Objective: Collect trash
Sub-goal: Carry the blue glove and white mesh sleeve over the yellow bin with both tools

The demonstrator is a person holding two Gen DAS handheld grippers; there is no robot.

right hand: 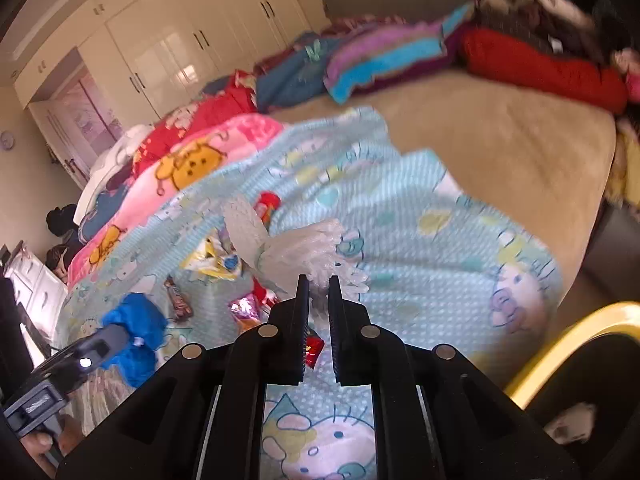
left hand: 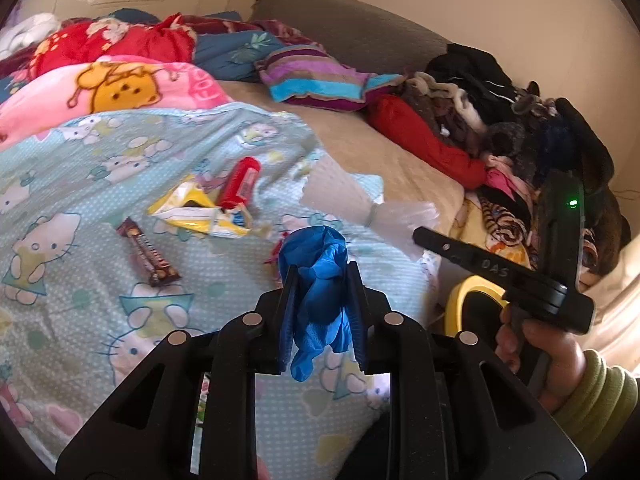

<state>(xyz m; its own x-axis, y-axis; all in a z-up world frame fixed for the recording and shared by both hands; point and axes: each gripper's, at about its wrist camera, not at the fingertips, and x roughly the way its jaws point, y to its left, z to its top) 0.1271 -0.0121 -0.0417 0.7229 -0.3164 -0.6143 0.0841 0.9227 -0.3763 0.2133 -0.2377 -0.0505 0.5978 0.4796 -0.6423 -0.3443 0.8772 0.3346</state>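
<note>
My left gripper [left hand: 321,269] is shut on a crumpled blue glove [left hand: 320,292], held above the Hello Kitty blanket [left hand: 120,168]. To its right, my right gripper [left hand: 418,234] is held by a hand in a green sleeve. In the right wrist view, that gripper [right hand: 319,280] is shut on a clear plastic wrap [right hand: 292,244] tied in the middle, lifted off the bed. The glove [right hand: 136,332] and left gripper [right hand: 110,338] show at lower left there. On the blanket lie a red tube wrapper [left hand: 240,182], a yellow-white wrapper [left hand: 200,210] and a brown candy bar wrapper [left hand: 148,252].
A black bin with a yellow rim [left hand: 476,294] stands beside the bed, also at the lower right [right hand: 580,340] of the right wrist view. A small red wrapper [right hand: 314,350] and a shiny pink one [right hand: 244,308] lie on the blanket. Pillows and piled clothes [left hand: 500,120] line the bed's far side.
</note>
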